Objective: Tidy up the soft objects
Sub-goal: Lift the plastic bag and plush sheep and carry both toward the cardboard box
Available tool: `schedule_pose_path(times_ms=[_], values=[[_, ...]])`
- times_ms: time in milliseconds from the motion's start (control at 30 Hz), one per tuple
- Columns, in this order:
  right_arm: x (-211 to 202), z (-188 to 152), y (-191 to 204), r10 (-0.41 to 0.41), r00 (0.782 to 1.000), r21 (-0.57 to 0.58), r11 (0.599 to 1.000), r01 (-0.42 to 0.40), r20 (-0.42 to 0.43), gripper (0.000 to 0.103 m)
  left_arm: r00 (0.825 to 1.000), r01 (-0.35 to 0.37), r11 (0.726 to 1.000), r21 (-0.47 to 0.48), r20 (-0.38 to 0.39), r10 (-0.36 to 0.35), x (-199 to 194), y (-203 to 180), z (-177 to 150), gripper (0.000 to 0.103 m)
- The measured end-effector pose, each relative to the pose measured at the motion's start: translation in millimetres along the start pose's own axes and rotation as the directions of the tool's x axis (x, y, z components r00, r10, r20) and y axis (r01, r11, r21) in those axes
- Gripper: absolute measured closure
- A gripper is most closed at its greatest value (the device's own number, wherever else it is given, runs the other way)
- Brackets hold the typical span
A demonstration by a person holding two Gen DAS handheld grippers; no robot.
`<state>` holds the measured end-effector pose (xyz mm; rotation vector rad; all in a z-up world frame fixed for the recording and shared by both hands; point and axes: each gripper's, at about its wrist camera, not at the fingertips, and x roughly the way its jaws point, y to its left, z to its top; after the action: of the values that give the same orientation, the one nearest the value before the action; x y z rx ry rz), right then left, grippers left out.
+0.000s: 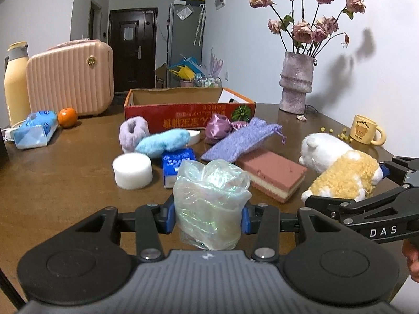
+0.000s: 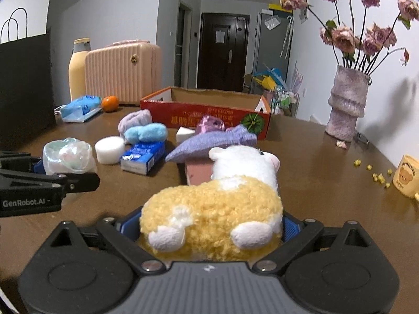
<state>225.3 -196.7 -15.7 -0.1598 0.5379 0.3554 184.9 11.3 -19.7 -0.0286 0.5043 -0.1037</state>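
Observation:
My left gripper (image 1: 207, 216) is shut on a crumpled iridescent plastic bag (image 1: 209, 204), held just above the brown table (image 1: 65, 183); the bag also shows in the right wrist view (image 2: 68, 157). My right gripper (image 2: 209, 226) is shut on a yellow-and-white plush sheep (image 2: 217, 204), which also shows in the left wrist view (image 1: 340, 167). Ahead lie a white foam cylinder (image 1: 132, 170), a blue tissue pack (image 1: 178, 162), a blue fluffy toy (image 1: 163, 141), a lilac fluffy ring (image 1: 133, 130), a purple woven pouch (image 1: 241, 141), a shiny purple bag (image 1: 218, 128) and a pink sponge block (image 1: 272, 175). An open red cardboard box (image 1: 188, 107) stands behind them.
A pink case (image 1: 70, 78), a yellow flask (image 1: 14, 83), an orange (image 1: 67, 117) and a blue wipes pack (image 1: 35, 128) stand at the back left. A vase of dried roses (image 1: 296, 83) and a yellow mug (image 1: 366, 130) with crumbs stand at the right. A black bag (image 2: 23, 86) is at the left.

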Motion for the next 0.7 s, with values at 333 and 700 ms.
schedule_pose_path(times_ms=[333,700], values=[[8.4,19.9,-3.9,-0.009,0.999,-0.006,1.000,0.009,0.046,0.005,0.999,-0.009,1.000,0.004,0.034,0.009,7.2,2.0,18.3,0.058],[21.0,38.6,-6.7,-0.012,0.996,-0.011,1.000,0.013,0.085,0.005,0.998,-0.028,0.999,0.020,0.059,0.027,20.5,5.6,37.9,0.058]])
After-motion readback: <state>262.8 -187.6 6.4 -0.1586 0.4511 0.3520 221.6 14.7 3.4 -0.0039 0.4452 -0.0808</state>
